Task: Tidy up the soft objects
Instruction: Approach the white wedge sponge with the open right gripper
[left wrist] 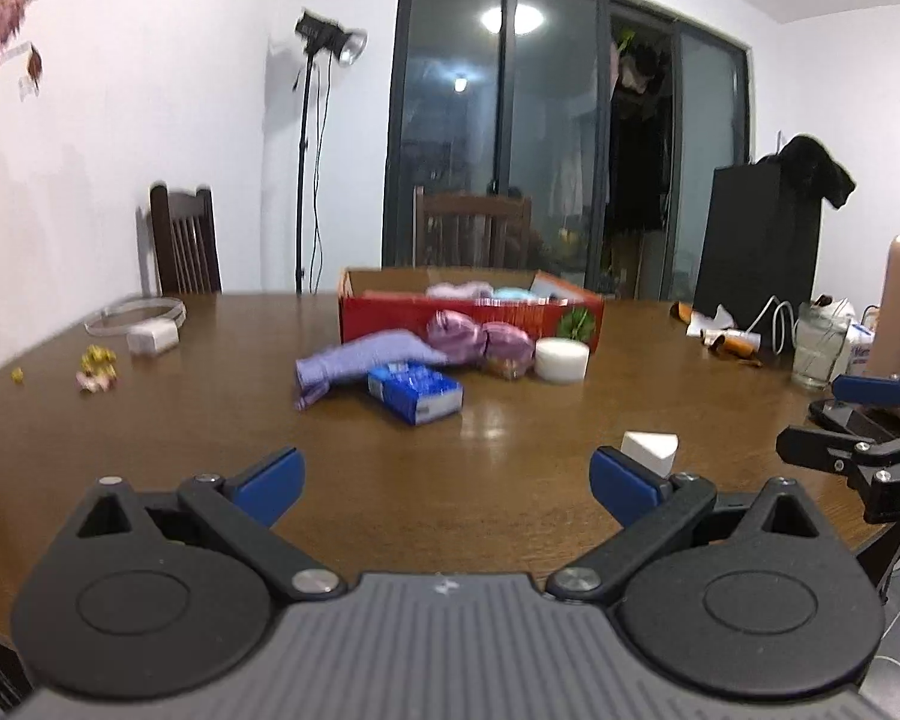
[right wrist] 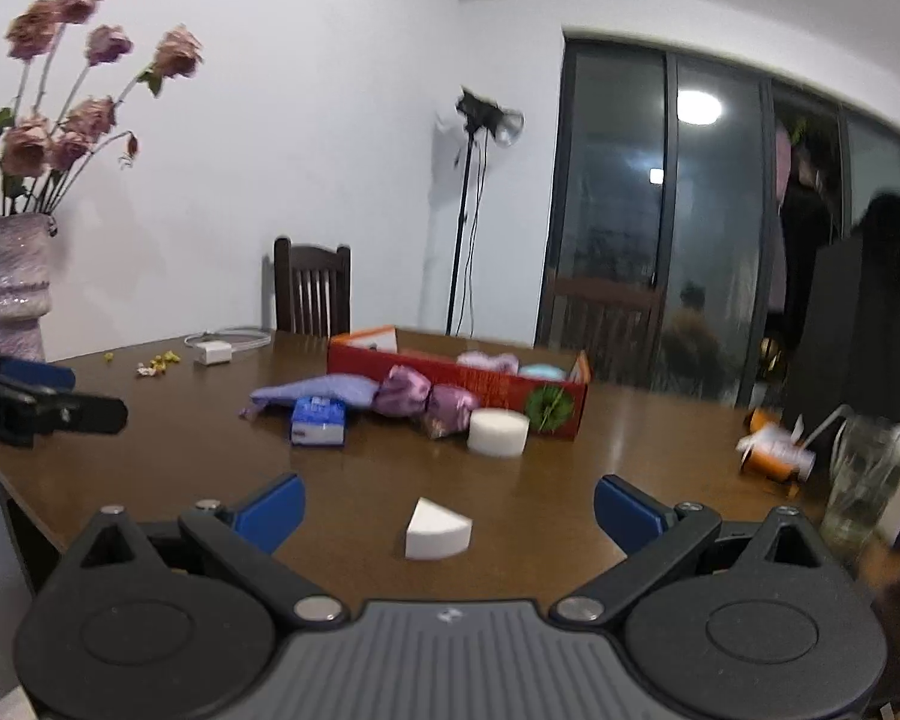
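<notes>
Some soft things are already sitting in the red box at the far side of the desk. More are waiting outside it: a purple cloth lying long from left to right, and a wedge sponge near the right tool, its tip pointing far-left. Both the right tool and the left tool are open and empty.

Two white sponges, two purple pouches, one tissue pack, one red box.

The red box hides most of the soft items inside it, the flowers are blurred and cut off, and the right gripper is cropped at the edge.
</notes>
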Available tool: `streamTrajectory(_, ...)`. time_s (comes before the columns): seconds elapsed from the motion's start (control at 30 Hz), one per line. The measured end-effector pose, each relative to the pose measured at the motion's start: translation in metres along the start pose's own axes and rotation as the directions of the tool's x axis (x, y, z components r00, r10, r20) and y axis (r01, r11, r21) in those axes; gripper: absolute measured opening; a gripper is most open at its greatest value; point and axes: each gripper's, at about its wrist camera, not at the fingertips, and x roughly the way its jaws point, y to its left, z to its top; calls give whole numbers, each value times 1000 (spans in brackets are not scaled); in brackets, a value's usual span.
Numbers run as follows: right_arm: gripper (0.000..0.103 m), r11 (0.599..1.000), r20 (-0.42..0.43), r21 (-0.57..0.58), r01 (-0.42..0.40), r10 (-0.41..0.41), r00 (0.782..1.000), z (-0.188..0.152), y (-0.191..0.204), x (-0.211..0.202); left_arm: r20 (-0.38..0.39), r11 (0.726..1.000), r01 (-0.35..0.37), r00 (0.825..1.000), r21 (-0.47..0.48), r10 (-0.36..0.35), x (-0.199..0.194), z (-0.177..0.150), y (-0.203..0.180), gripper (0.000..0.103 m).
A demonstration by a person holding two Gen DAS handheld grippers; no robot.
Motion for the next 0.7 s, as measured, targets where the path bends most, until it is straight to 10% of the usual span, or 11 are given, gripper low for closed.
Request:
streamTrajectory(0.57,78,981,-232,192,-35,80,969,-6,-32,115,-127,993,115,985,1,-114,103,19,-32,97)
streamTrajectory(0.7,57,982,-297,189,-27,84,951,-4,-30,136,-138,994,105,985,11,-102,119,27,-35,96)
